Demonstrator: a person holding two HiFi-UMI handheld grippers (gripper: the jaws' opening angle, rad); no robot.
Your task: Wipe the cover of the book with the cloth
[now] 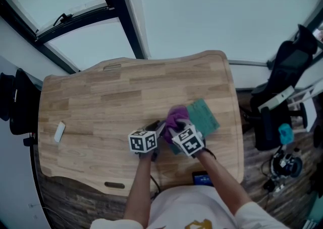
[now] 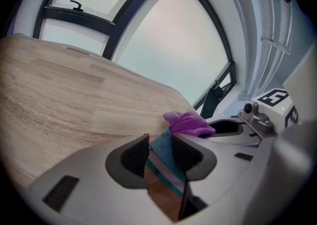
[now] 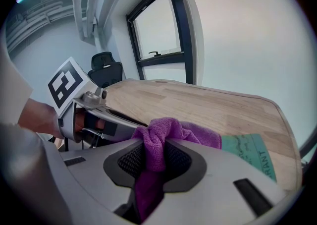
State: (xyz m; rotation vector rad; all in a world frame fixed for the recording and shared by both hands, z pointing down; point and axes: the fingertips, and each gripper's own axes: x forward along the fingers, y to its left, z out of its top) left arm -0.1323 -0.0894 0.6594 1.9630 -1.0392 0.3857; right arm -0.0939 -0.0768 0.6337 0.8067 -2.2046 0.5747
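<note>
Both are moulded in light grey plastic with broad, rounded shells. The left tongs and the right tongs each have two black pads with a fine ribbed grid, set in dark surrounds, and dark rectangular slots in the shell. Each carries a white cube printed with black square markers. The person wears a white top with a yellow print and white sleeves.
</note>
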